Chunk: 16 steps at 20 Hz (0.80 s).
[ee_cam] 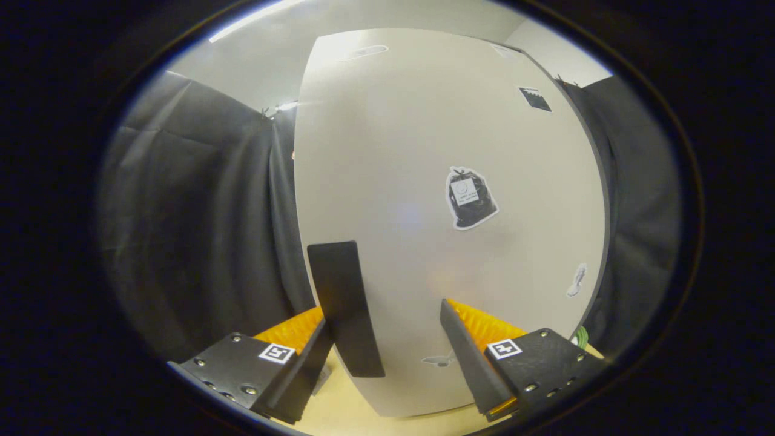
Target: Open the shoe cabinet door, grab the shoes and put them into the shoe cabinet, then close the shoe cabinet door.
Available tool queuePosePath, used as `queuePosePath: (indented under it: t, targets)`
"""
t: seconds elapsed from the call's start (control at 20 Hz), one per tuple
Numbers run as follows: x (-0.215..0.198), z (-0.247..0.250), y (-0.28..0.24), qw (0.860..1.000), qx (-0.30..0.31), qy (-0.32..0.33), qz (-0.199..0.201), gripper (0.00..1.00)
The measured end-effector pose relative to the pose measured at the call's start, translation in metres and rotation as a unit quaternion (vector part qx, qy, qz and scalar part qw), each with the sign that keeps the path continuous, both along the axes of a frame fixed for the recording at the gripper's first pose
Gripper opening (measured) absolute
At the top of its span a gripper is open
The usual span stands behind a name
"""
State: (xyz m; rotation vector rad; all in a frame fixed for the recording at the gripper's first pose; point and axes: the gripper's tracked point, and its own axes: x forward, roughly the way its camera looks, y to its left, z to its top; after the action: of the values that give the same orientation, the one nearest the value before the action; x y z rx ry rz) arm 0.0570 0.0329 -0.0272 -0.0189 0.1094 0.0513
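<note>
The shoe cabinet door [424, 151] is a tall off-white panel directly ahead of me, very close. A flat black handle [344, 303] is fixed near its left edge. My gripper [387, 321] is open. The handle stands between the two fingers, right against the left finger [303, 369], and a wide gap separates it from the right finger [469, 357]. Nothing is clamped. I cannot tell from here whether the door is shut or ajar.
Several stickers are on the door, the largest a dark one [469, 198] right of centre. Black cloth walls [200, 230] hang on both sides of the cabinet. A pale wooden floor [345, 406] lies below the door, and a small green object [581, 336] peeks out at the door's lower right.
</note>
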Motion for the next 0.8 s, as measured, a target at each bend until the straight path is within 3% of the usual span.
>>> queuePosePath:
  t: [0.8]
  targets:
    - [0.017,-0.004,0.005,0.999,0.001,-0.011,-0.048,1.0]
